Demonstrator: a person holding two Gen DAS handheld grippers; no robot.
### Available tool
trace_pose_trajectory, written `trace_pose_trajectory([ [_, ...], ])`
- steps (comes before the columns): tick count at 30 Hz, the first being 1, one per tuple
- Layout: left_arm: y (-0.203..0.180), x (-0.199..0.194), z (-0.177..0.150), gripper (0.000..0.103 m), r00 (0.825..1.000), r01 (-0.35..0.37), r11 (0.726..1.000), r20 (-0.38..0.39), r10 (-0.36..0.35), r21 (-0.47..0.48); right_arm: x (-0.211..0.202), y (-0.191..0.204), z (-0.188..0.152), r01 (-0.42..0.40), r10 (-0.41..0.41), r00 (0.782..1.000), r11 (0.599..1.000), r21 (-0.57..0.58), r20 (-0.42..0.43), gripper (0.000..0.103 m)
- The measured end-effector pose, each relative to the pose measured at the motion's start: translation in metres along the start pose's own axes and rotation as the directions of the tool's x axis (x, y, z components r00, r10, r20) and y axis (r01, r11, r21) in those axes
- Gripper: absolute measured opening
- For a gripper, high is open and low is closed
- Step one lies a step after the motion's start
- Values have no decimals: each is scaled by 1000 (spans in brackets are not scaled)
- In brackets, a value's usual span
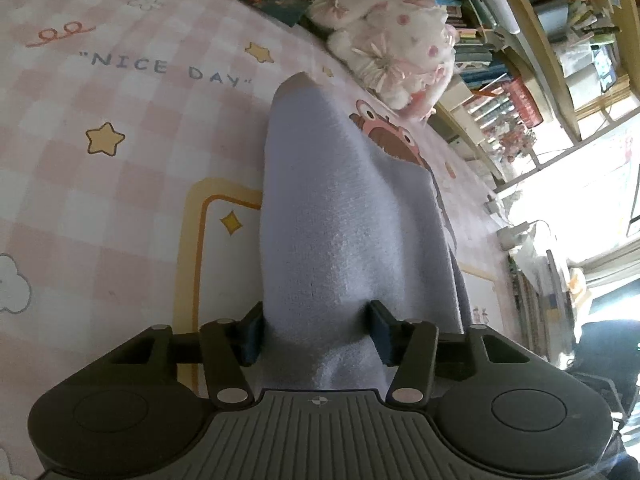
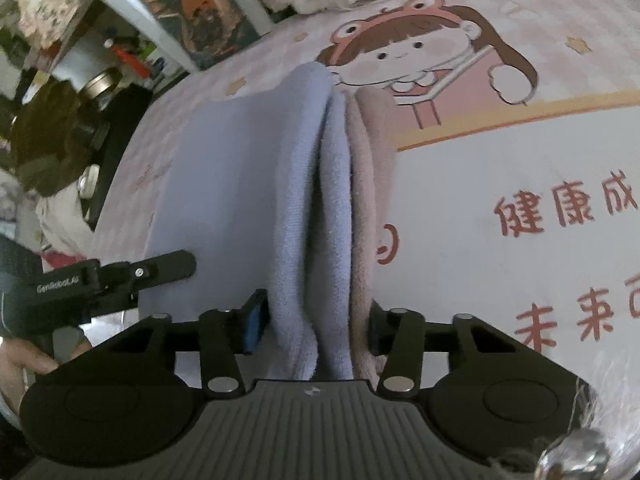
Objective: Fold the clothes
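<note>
L wrist: left tongs (image 1: 318, 330) clamped on lavender garment (image 1: 344, 208), which runs to 12 o'clock over the pink bed sheet (image 1: 120, 200); plush toy (image 1: 392, 40) at 1.

R wrist: right tongs (image 2: 316, 322) clamped on bunched layers incl. a pinkish-beige layer (image 2: 370, 184), seen only here. Fold looks partway, not laid flat yet.

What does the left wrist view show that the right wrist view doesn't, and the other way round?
Only the left wrist view: the "NICE DAY" lettering, yellow stars and crowded bookshelves. Only the right wrist view: the garment's pink layer beside the blue folds, the cartoon girl's whole face, red Chinese characters, and the left gripper side-on. Both: blue garment clamped between the jaws, pink checked bedsheet, white plush toy.
</note>
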State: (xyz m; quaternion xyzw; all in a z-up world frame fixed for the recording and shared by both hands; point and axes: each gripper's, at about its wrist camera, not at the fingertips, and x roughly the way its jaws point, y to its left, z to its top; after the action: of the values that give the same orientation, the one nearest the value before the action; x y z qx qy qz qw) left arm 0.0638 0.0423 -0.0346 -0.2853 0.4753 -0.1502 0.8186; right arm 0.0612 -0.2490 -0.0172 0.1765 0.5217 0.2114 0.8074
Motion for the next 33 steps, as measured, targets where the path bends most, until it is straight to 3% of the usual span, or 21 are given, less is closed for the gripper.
trace_pose_trajectory([
  [8,-34,-20,-12,46,990,-43,999,138,39,23,-30,12,8,-21,41,996,974,-225,85,30],
  [14,-55,-34,-23,46,972,-64,997,228,50,53,-52,8,12,-86,124,986,951,-296,112,30],
  [24,-89,-32,-35,45,960,-64,991,280,29,115,-77,-8,4,-87,156,975,926,-367,160,30],
  [33,-98,-35,-11,45,947,-15,987,318,-38,161,-93,-2,18,-28,153,954,900,-434,257,30],
])
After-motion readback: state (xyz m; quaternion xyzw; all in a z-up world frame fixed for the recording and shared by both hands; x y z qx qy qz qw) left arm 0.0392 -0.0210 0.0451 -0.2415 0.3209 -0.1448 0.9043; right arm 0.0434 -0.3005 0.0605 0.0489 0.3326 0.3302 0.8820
